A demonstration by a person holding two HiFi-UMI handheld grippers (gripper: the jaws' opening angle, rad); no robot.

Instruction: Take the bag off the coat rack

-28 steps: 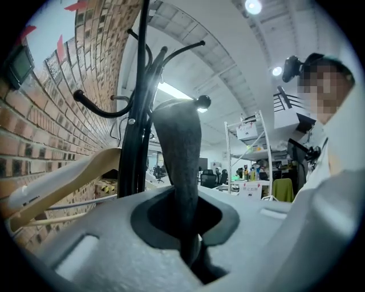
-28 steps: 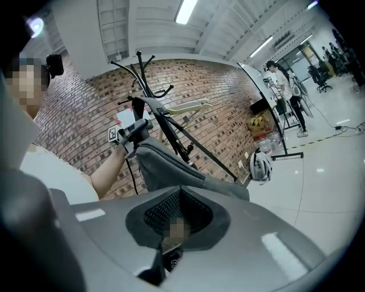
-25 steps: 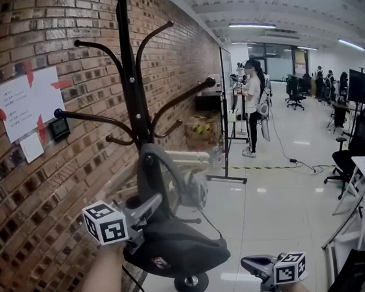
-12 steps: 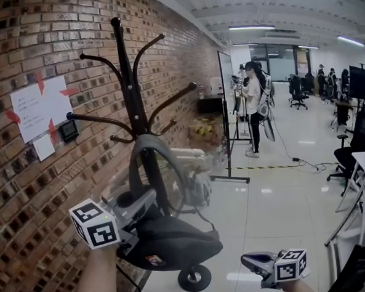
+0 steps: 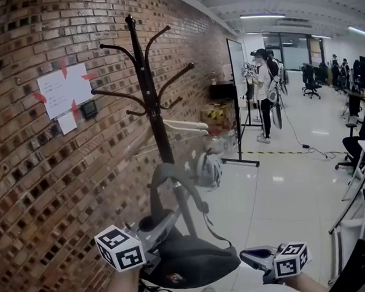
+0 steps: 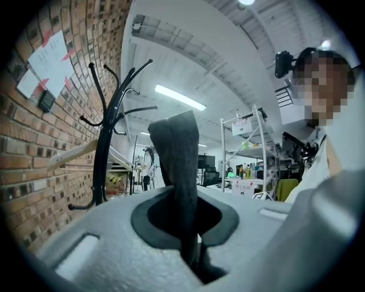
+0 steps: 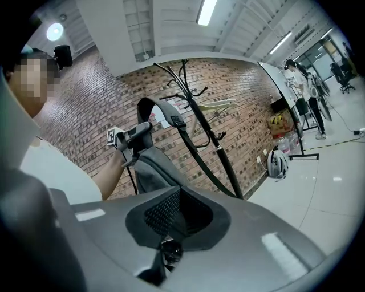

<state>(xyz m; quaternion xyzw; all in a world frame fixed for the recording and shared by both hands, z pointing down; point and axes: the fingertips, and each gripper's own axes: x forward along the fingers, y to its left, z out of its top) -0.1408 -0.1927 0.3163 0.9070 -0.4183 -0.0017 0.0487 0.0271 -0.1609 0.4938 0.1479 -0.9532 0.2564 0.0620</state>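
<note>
Left gripper (image 5: 172, 216): fingers nearly shut, pinching the strap (image 6: 178, 171), which ran up between them.
Strap: a wide grey loop that rose above the left gripper and stood in front of the rack's pole, on no hook that showed.
Bag (image 5: 191, 263): dark and rounded, it hung under the left gripper, low beside the wall and clear of the rack's arms.
Right gripper (image 5: 247, 256): fingers together with nothing between them, held low just right of the bag and apart from it.
Rack (image 5: 150, 107): black and upright, close to the wall, with its curved arms bare near the top.
Hanger (image 5: 185, 125): pale, it stuck out from the rack toward the right.
Helmet (image 5: 208, 170): light grey, right of the pole and behind the strap.
Wall (image 5: 30, 182): red brick, with a paper (image 5: 64, 90) taped up left of the rack.
Person (image 5: 264, 93): stood far down the room on the glossy floor (image 5: 284, 191).
</note>
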